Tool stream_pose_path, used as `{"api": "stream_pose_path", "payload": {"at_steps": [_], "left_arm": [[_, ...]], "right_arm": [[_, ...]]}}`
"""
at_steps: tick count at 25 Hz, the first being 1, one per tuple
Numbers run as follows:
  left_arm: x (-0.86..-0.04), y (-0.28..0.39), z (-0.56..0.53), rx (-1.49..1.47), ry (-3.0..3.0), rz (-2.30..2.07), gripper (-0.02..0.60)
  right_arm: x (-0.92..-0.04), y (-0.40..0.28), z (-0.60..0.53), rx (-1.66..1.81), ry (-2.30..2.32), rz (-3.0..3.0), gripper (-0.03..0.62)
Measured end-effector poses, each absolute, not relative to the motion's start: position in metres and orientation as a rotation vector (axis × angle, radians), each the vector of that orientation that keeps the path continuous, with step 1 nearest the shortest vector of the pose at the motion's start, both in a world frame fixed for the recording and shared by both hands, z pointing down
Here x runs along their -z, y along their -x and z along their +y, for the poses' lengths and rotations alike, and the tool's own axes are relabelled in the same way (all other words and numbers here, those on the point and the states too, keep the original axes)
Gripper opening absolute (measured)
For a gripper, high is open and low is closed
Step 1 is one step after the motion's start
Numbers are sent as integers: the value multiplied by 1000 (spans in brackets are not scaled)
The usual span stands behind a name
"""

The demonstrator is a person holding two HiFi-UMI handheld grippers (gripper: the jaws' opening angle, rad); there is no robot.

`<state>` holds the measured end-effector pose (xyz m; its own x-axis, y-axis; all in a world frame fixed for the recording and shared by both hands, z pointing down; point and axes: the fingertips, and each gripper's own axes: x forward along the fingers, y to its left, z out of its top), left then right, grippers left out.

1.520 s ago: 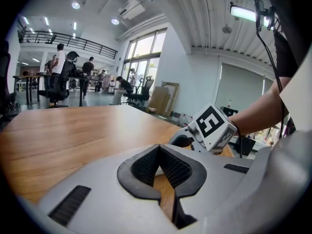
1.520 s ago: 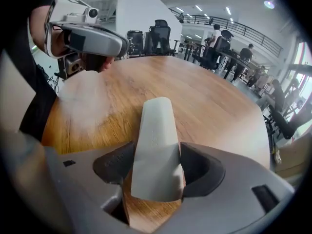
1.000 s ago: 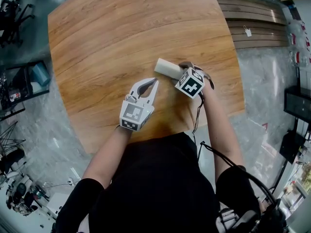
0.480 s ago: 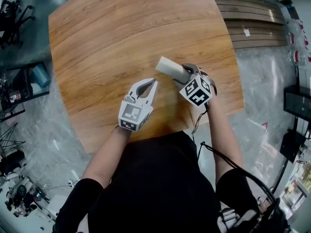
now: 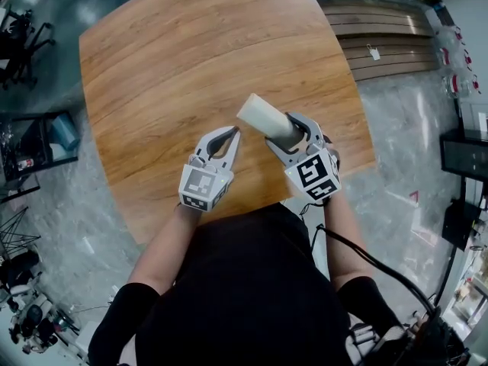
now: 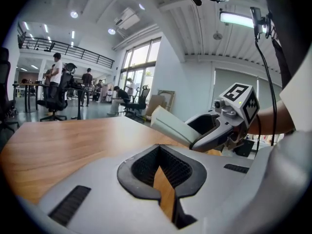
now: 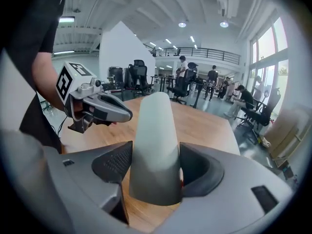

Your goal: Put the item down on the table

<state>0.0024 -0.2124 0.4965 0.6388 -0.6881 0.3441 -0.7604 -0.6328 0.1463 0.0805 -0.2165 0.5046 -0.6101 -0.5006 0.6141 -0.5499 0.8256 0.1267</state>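
The room is bright and evenly lit, with daylight from the tall windows point(image 6: 139, 74) and a strip lamp point(image 6: 239, 18) that glares white overhead. The wooden table point(image 5: 175, 59) shows a soft sheen and only faint, blurry shadows. Both gripper views bulge like a fisheye and go black at the corners, and their nearest parts are soft. The pale block point(image 7: 153, 130) in the right gripper point(image 7: 153, 165) darkens toward its near end. The head view is crisp in the middle and curved at the edges.

I can read no words, numbers or brands here. The cubes on my left tool point(image 5: 231, 133) and right tool point(image 5: 288, 125) show only square patterns.
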Motion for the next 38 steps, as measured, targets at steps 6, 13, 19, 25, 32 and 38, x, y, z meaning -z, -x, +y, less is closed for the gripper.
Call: {"api": "stream_pose_path", "payload": {"at_steps": [6, 13, 19, 25, 32, 38], "left_arm": [[-470, 6, -197, -339, -2616, -1190, 3], [-453, 5, -193, -302, -2632, -1208, 3], [-455, 8, -196, -312, -2621, -1221, 3], [-464, 15, -198, -340, -2600, -1229, 3], [-473, 15, -201, -368, -2586, -1222, 3], [-482, 14, -202, -382, -2575, -1209, 3]], "right_arm": [[-445, -86, -195, -34, -885, -2412, 259], [-447, -88, -191, -43, -880, -2392, 259], [-515, -81, -212, -147, -814, -2304, 259], [-598, -77, -240, -231, -720, -2170, 259], [-663, -87, -247, -322, -628, -2048, 259], [-674, -84, -248, -333, -611, -2033, 259]]}}
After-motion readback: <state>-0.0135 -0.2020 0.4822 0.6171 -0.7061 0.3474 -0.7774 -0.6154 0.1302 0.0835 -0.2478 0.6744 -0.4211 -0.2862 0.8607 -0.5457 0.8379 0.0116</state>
